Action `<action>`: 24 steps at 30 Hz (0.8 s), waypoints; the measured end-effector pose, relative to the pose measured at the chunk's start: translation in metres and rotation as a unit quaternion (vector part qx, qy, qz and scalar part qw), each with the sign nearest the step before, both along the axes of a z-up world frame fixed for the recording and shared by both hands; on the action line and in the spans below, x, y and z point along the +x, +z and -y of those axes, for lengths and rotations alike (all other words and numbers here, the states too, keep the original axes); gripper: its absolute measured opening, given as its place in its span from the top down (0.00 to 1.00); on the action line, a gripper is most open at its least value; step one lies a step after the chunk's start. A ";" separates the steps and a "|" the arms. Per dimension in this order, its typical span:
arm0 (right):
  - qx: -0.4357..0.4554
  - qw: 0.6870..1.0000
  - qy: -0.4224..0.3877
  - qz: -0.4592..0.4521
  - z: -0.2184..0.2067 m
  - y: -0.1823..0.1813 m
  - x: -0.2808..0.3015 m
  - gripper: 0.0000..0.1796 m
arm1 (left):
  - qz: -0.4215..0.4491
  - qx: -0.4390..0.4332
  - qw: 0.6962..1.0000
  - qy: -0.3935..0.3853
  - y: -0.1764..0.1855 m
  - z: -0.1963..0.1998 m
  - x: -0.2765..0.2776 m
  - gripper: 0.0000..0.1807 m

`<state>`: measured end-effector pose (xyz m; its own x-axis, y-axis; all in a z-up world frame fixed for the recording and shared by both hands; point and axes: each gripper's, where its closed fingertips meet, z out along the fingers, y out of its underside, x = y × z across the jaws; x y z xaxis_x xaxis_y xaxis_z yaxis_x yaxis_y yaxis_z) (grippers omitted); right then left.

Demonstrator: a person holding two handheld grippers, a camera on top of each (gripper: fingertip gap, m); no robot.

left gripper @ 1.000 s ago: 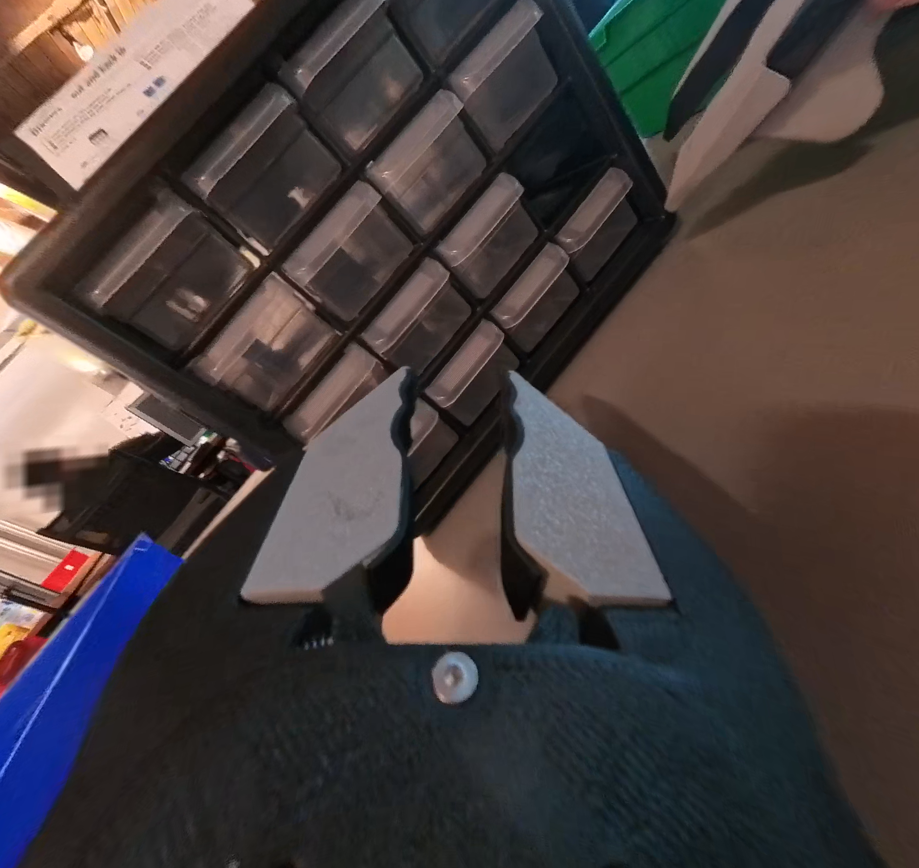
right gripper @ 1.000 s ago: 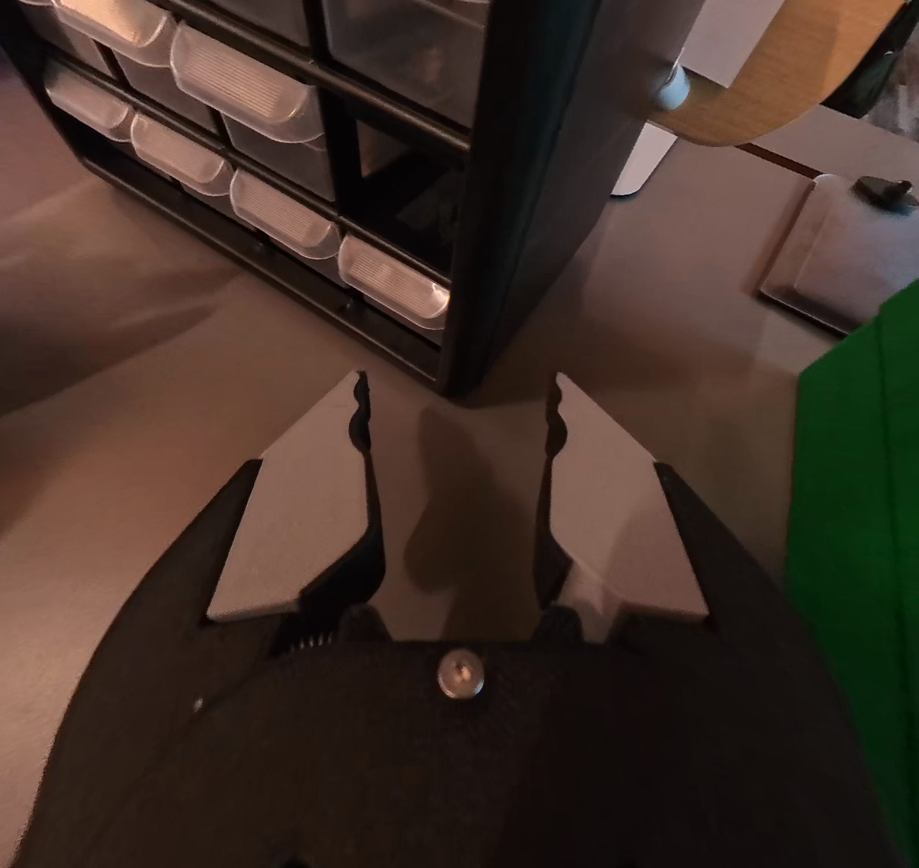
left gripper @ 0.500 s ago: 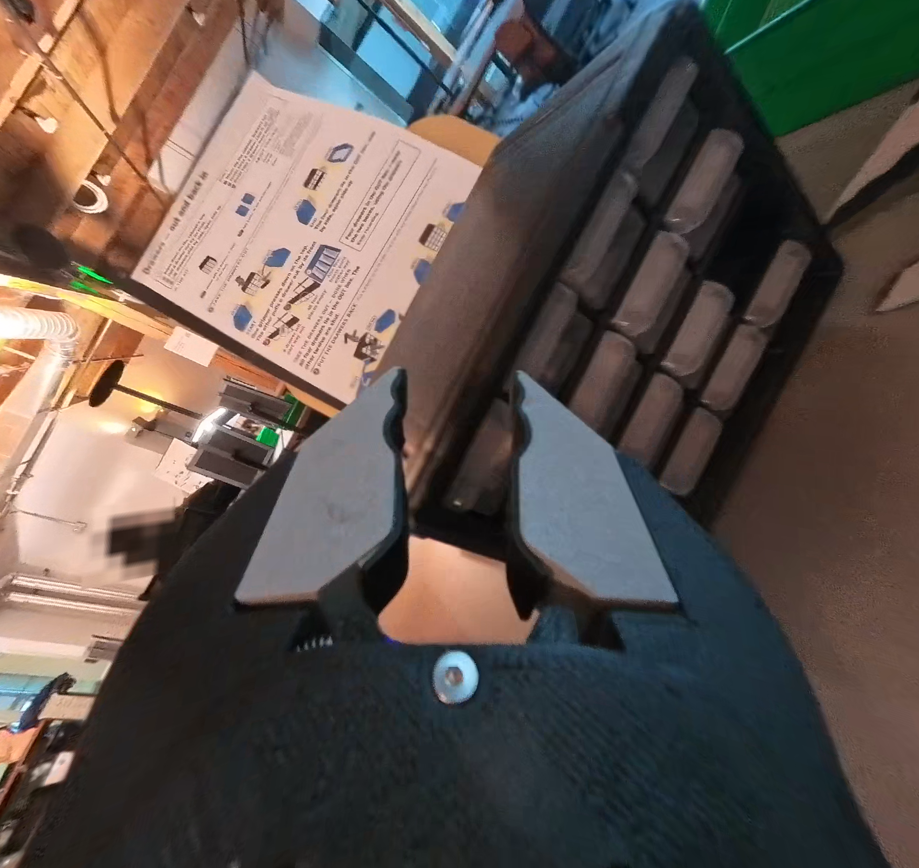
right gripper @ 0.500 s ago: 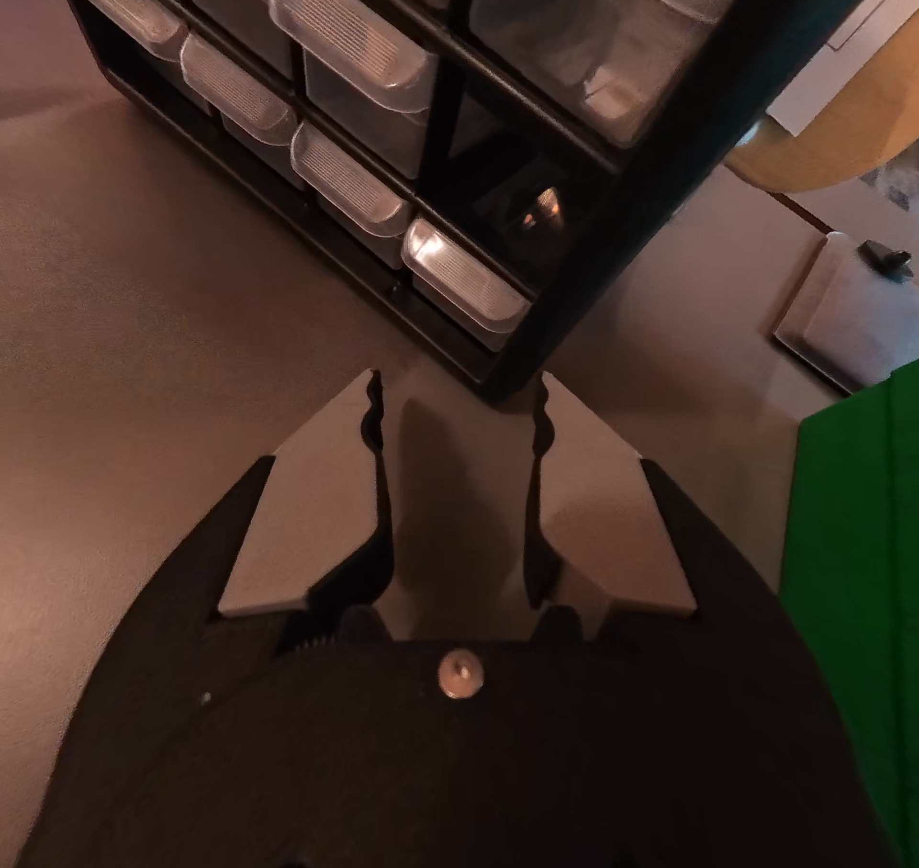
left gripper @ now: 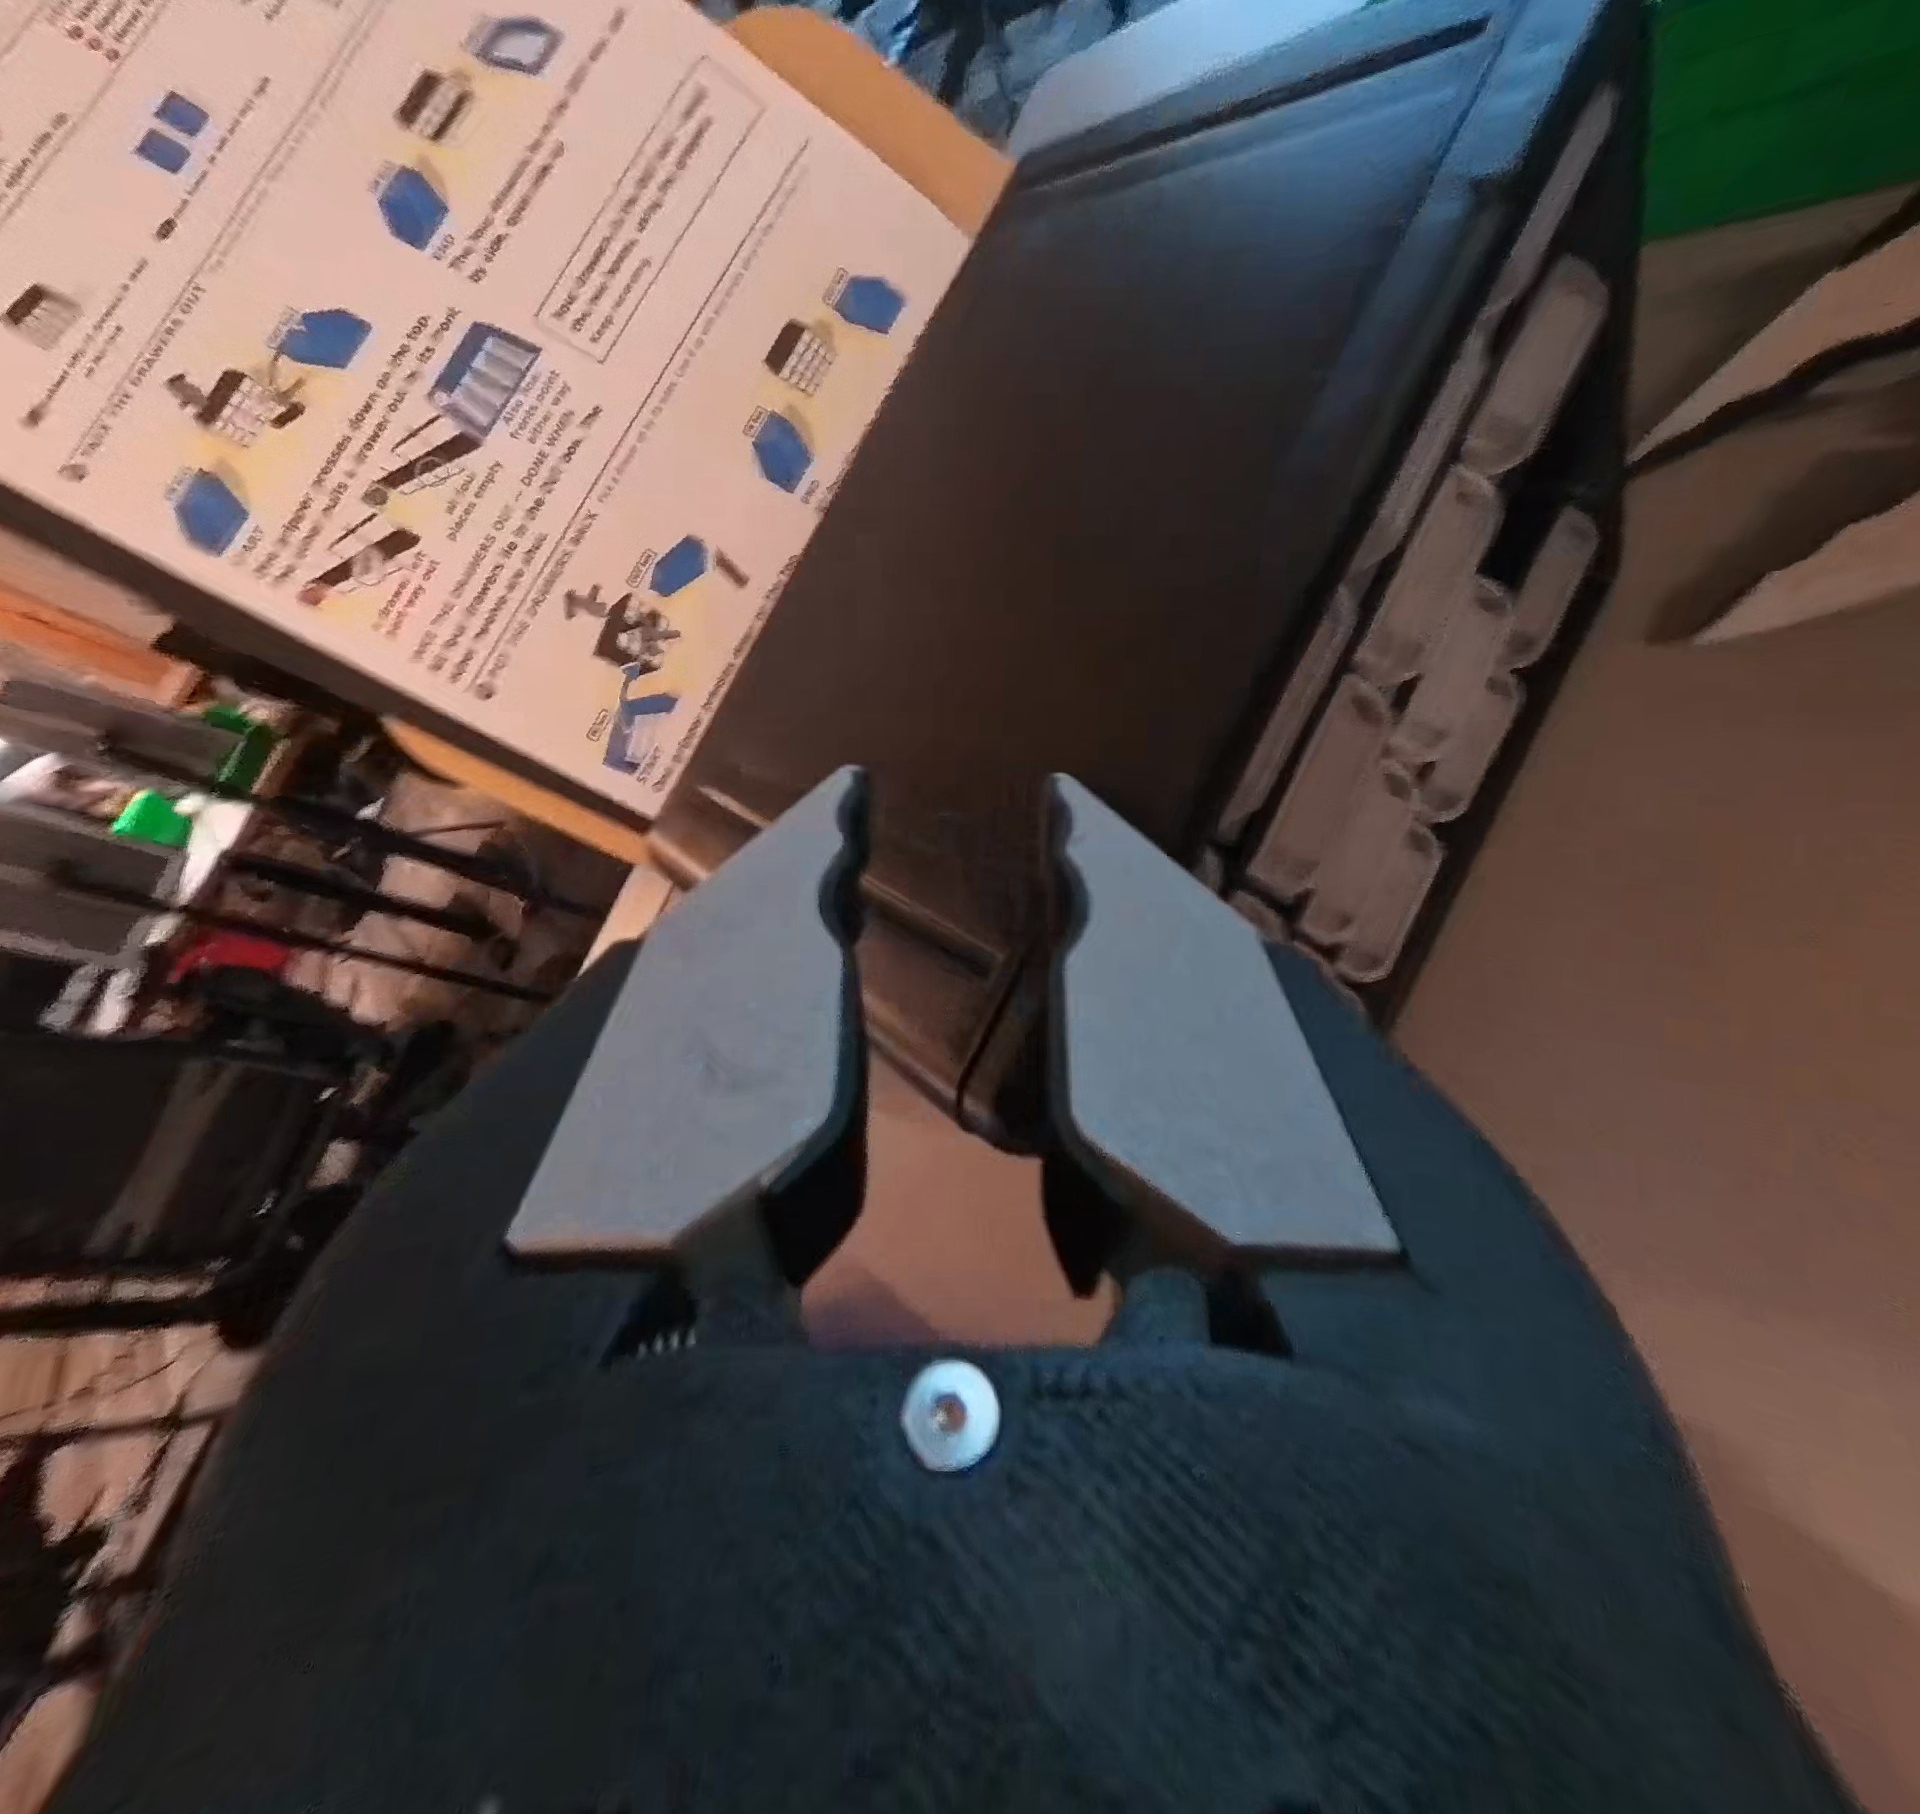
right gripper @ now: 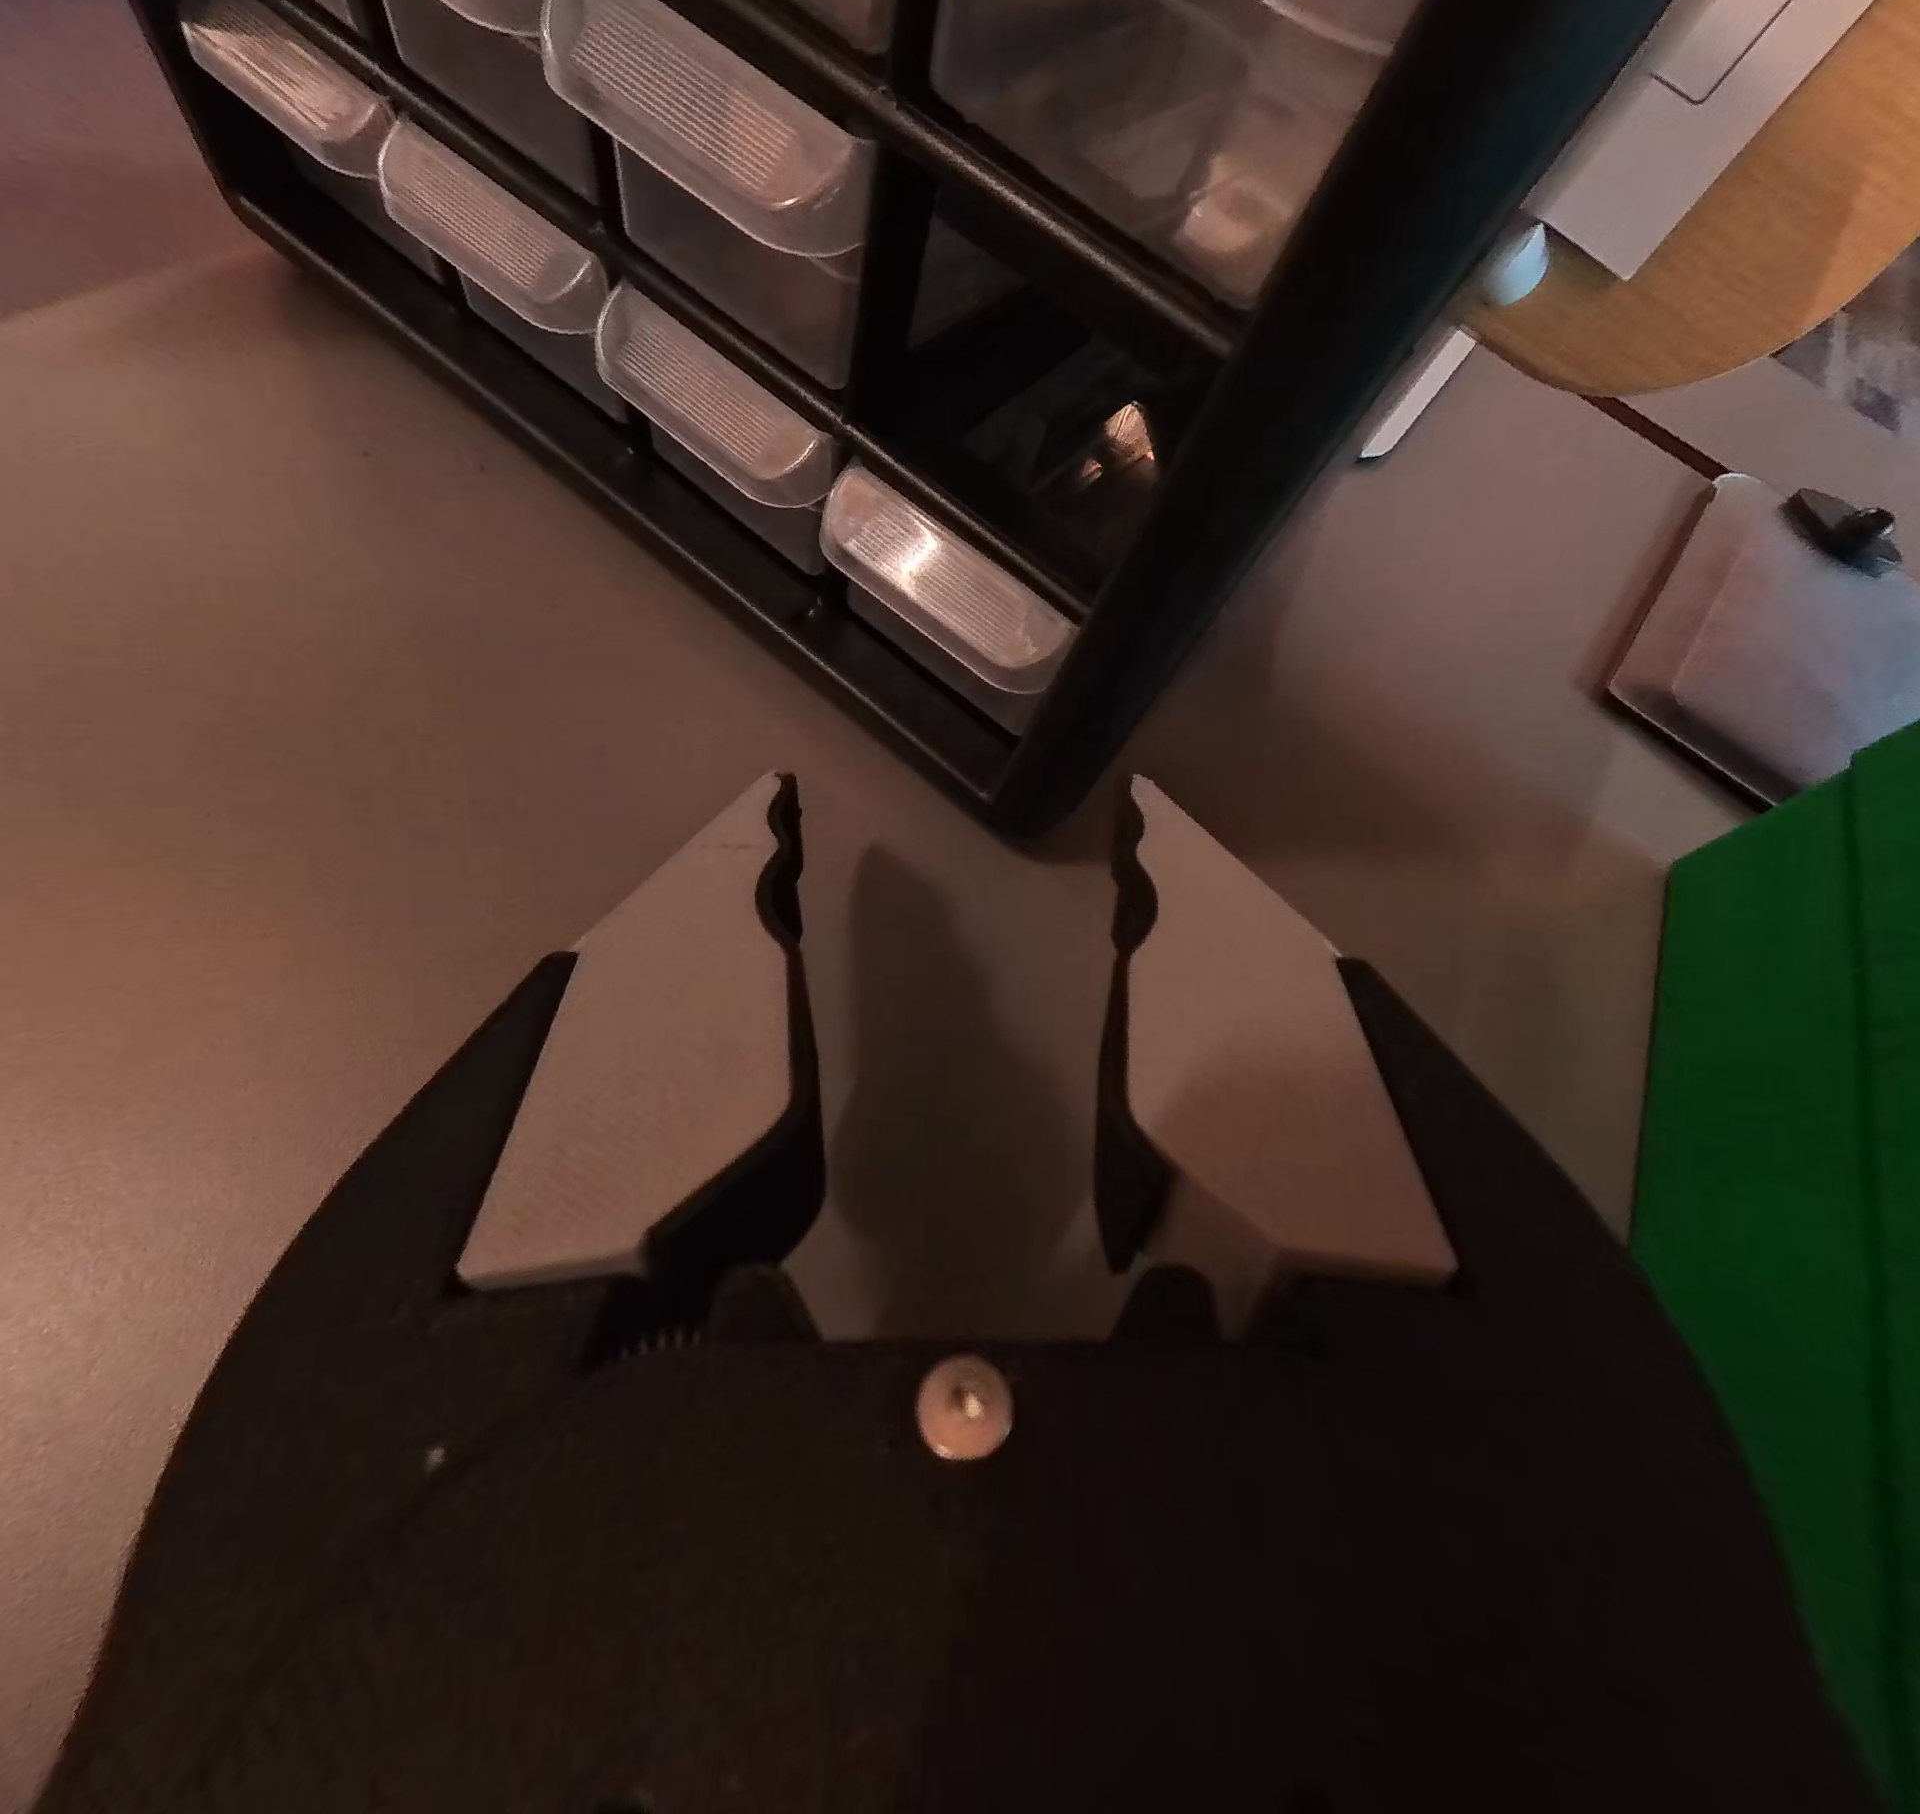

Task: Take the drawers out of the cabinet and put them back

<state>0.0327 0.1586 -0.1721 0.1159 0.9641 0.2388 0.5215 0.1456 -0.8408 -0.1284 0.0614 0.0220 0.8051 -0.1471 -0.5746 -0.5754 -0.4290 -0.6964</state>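
Stood on the tan tabletop (right gripper: 312, 725): a black small-parts cabinet (right gripper: 1351, 310), nearly every slot filled with a clear plastic drawer (right gripper: 935, 601), one empty slot (right gripper: 1049, 434) showing dark just above the near-right bottom drawer. Judged barely begun, or nearly finished with one drawer left to return; no loose drawer in view. Hovered near the cabinet's near-right corner, right gripper (right gripper: 956, 808) spread and empty; faced its dark side panel (left gripper: 1143, 414), left gripper (left gripper: 951, 808) parted, grasping nothing.
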 end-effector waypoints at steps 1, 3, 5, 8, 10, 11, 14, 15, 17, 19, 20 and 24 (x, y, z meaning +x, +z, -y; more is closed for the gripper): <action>0.000 1.000 0.000 0.000 0.000 0.000 0.000 0.68 | 0.012 -0.003 1.000 -0.020 0.000 0.002 0.007 0.82; 0.000 1.000 0.001 0.002 0.000 -0.001 0.000 0.68 | 0.014 -0.005 0.998 -0.053 0.000 0.006 0.018 0.76; 0.001 1.000 0.001 0.005 0.000 -0.001 0.000 0.68 | -0.018 -0.041 0.998 -0.049 -0.015 0.010 0.013 0.69; 0.003 1.000 0.000 0.005 0.000 -0.001 0.000 0.68 | -0.033 -0.073 0.995 -0.058 -0.034 0.013 0.014 0.64; 0.004 1.000 0.000 0.004 0.000 -0.001 0.000 0.68 | -0.053 -0.060 0.996 -0.047 -0.031 0.011 0.008 0.72; 0.004 1.000 0.000 0.004 0.000 -0.001 0.000 0.68 | -0.049 -0.062 0.996 -0.046 -0.031 0.011 0.008 0.72; 0.007 1.000 0.000 0.005 0.000 -0.001 0.000 0.69 | -0.065 -0.059 0.995 -0.049 -0.032 0.011 0.007 0.72; 0.009 1.000 0.000 0.005 0.000 -0.001 0.000 0.69 | -0.064 -0.059 0.995 -0.049 -0.032 0.011 0.007 0.72; 0.011 1.000 0.002 0.005 0.001 0.000 0.000 0.69 | -0.062 -0.061 0.995 -0.049 -0.031 0.011 0.008 0.73; 0.013 1.000 0.005 0.004 0.002 0.000 0.000 0.69 | -0.053 -0.059 0.996 -0.046 -0.031 0.011 0.008 0.73; 0.014 1.000 0.006 0.004 0.002 0.000 0.000 0.69 | -0.048 -0.057 0.996 -0.043 -0.031 0.010 0.008 0.73; 0.014 1.000 0.019 -0.008 0.008 0.005 -0.001 0.69 | -0.053 -0.054 0.997 -0.022 -0.032 0.010 0.008 0.73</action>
